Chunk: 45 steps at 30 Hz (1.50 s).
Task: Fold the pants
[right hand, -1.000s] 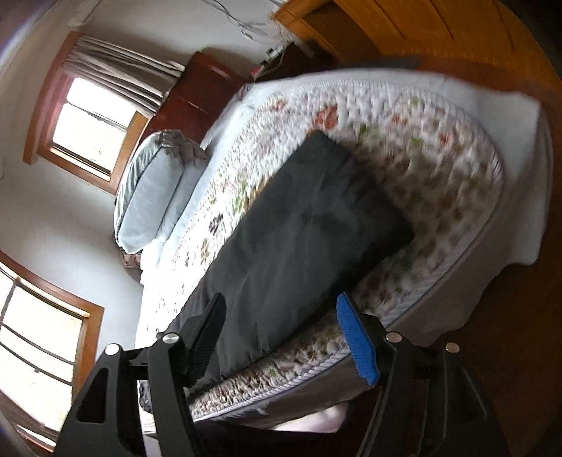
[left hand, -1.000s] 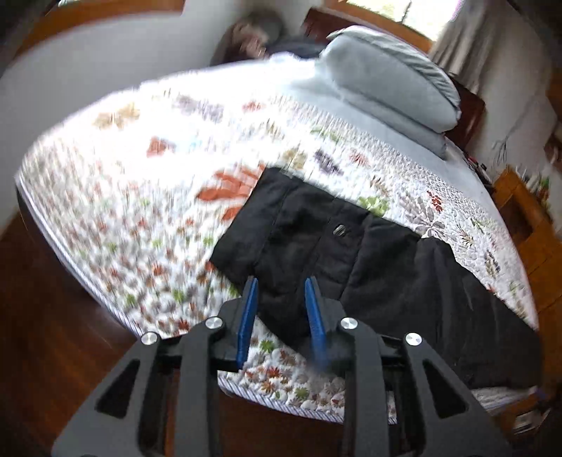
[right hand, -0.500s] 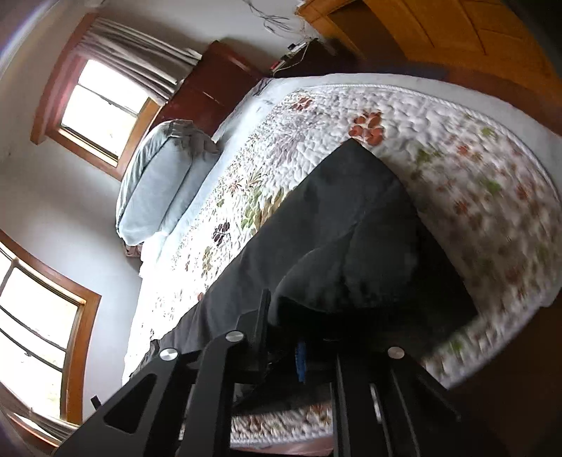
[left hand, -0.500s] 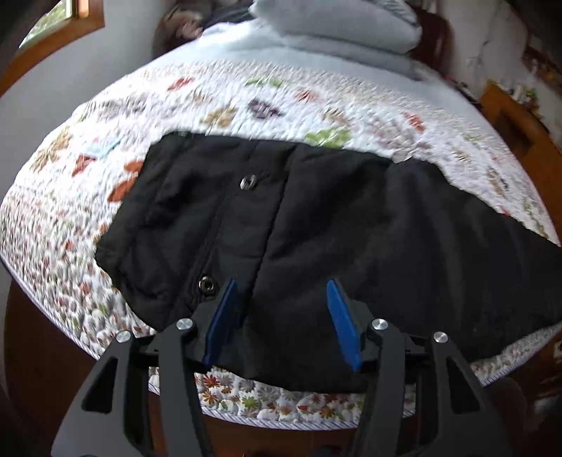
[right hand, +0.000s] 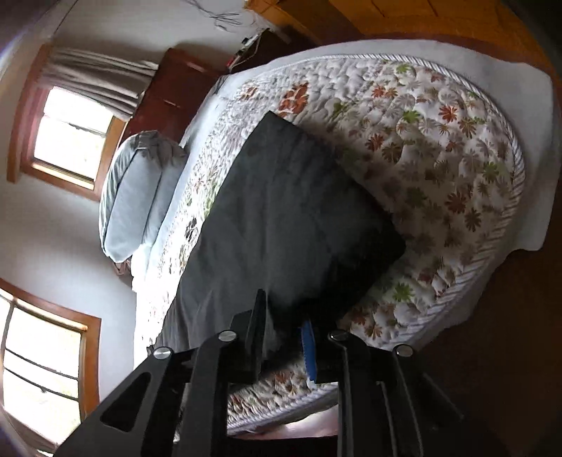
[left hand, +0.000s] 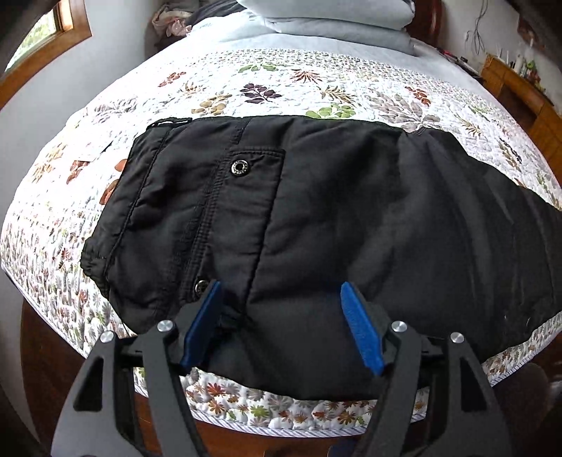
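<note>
In the left wrist view, black pants lie spread flat across a floral quilt on a bed, waist end to the left with two metal snaps showing on the seat, legs running off to the right. The left gripper stands wide over the near edge of the pants, its blue pads on either side of the fabric near the crotch and not pressing it. Grey pillows are stacked at the head of the bed. In the right wrist view, the pants lie along the quilt with the leg end pointing toward the foot corner. The right gripper is narrowed on the near edge of a leg, a lifted fold of dark cloth pinched between its fingers. A grey pillow and two windows show to the left.
</note>
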Each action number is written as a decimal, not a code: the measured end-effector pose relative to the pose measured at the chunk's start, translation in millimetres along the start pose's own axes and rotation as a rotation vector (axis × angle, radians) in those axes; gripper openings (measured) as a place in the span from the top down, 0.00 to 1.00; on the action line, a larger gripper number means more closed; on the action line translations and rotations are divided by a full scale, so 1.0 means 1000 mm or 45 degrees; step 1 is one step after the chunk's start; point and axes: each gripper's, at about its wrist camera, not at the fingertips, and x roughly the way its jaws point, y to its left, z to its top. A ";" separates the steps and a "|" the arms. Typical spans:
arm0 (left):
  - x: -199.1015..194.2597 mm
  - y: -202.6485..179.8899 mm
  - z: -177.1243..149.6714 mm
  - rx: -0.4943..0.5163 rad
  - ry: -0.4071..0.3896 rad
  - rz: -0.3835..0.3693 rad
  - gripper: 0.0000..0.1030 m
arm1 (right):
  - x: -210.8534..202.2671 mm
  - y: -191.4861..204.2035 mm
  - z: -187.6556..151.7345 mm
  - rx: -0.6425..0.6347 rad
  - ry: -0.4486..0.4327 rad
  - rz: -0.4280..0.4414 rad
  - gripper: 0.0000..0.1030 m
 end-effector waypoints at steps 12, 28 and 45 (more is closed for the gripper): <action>-0.028 0.009 -0.008 -0.083 -0.075 -0.048 0.25 | -0.008 -0.030 -0.018 0.202 -0.053 0.084 0.34; -0.008 0.009 -0.016 0.005 -0.010 0.089 0.07 | -0.002 0.007 -0.012 0.052 -0.130 0.136 0.92; -0.006 0.012 -0.017 -0.031 -0.010 0.045 0.04 | 0.016 0.284 -0.092 -1.078 -0.099 -0.020 0.93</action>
